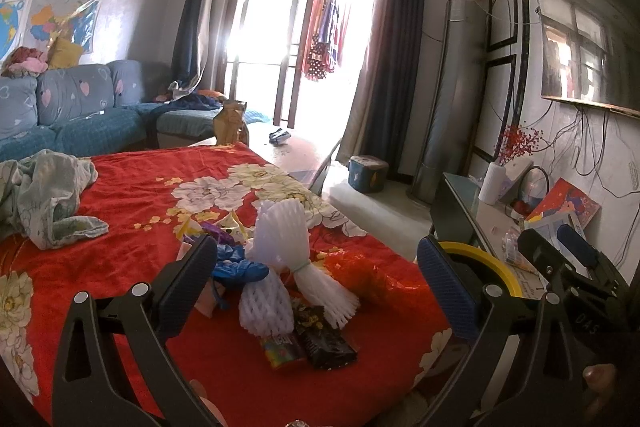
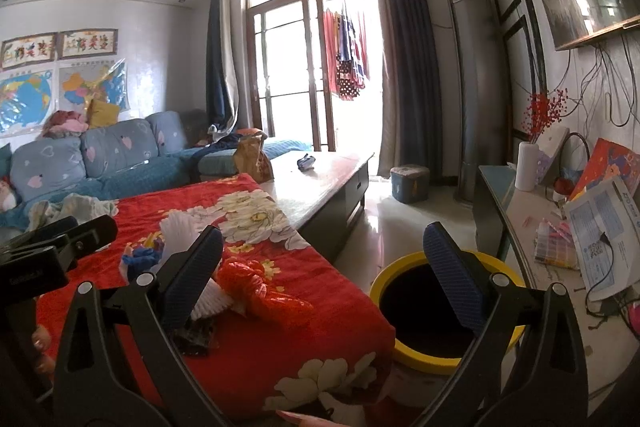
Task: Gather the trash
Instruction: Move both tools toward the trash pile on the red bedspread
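Left gripper (image 1: 324,281), jaws spread wide and holding nothing, hovers above the litter pile on the red floral cloth (image 1: 120,219). Between and just beyond its fingers lie the white foam fruit nets (image 1: 280,247), a blue crumpled glove (image 1: 240,269), a dark snack wrapper (image 1: 326,345) touching a colourful wrapper (image 1: 282,347), and an orange-red plastic bag (image 1: 372,277) beside them. Right gripper (image 2: 324,285), likewise spread wide and empty, hangs over the cloth's near corner, its left finger near the orange-red bag and its right finger above the yellow-rimmed bin (image 2: 384,281) standing on the floor just beside the covered table. A crumpled pale garment (image 1: 44,203) lies well apart on the cloth; sofa (image 1: 80,107) behind
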Action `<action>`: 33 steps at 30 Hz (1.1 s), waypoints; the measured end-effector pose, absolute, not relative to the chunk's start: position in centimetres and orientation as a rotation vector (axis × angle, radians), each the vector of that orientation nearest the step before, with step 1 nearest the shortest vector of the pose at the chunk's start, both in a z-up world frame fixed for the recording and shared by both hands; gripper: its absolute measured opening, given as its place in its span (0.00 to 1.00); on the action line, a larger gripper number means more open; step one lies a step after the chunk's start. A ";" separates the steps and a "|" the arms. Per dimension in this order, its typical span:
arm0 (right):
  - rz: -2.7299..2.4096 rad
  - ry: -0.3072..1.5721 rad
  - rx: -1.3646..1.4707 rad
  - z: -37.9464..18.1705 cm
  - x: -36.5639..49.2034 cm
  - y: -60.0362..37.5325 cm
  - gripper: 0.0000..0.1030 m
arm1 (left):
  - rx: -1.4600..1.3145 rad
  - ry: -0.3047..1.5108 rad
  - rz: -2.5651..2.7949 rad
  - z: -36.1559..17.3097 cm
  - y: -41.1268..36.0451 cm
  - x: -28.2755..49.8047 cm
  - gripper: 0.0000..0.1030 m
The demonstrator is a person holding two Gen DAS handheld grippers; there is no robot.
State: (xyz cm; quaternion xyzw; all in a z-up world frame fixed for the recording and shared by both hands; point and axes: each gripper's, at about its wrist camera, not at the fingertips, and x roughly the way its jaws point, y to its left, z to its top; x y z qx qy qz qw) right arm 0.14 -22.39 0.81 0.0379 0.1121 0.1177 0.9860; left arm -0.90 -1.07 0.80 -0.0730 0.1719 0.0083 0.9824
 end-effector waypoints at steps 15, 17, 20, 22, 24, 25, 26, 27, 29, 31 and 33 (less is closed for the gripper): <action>0.247 0.257 0.079 0.1 0.4 -22.0 0.90 | -0.146 0.345 0.007 0.7 -1.2 -0.9 0.94; 0.250 0.262 0.081 0.2 0.5 -22.2 0.90 | -0.149 0.347 0.005 0.7 -1.3 -1.0 0.94; 0.264 0.274 0.079 0.1 0.5 -22.1 0.90 | -0.154 0.346 -0.001 0.6 -1.3 -1.2 0.94; 0.279 0.286 0.076 0.0 0.7 -21.9 0.90 | -0.157 0.346 -0.009 0.5 -1.2 -1.2 0.94; 0.299 0.311 0.073 -0.2 1.0 -21.7 0.90 | -0.161 0.348 -0.019 0.4 -1.0 -1.1 0.94; 0.317 0.333 0.069 -0.4 1.3 -21.5 0.90 | -0.163 0.351 -0.021 0.4 -0.7 -0.9 0.94; 0.328 0.352 0.066 -0.6 1.5 -21.3 0.90 | -0.164 0.357 -0.019 0.4 -0.4 -0.7 0.94; 0.335 0.365 0.064 -0.7 1.7 -21.1 0.90 | -0.166 0.365 -0.016 0.3 -0.2 -0.4 0.94; 0.353 0.393 0.066 -1.0 2.2 -20.9 0.90 | -0.171 0.376 -0.014 0.3 0.2 0.1 0.94; 0.369 0.418 0.071 -1.2 2.8 -20.8 0.90 | -0.174 0.379 -0.018 0.4 0.6 0.6 0.94; 0.381 0.430 0.072 -1.3 3.1 -20.7 0.90 | -0.168 0.382 -0.016 0.5 0.8 1.1 0.94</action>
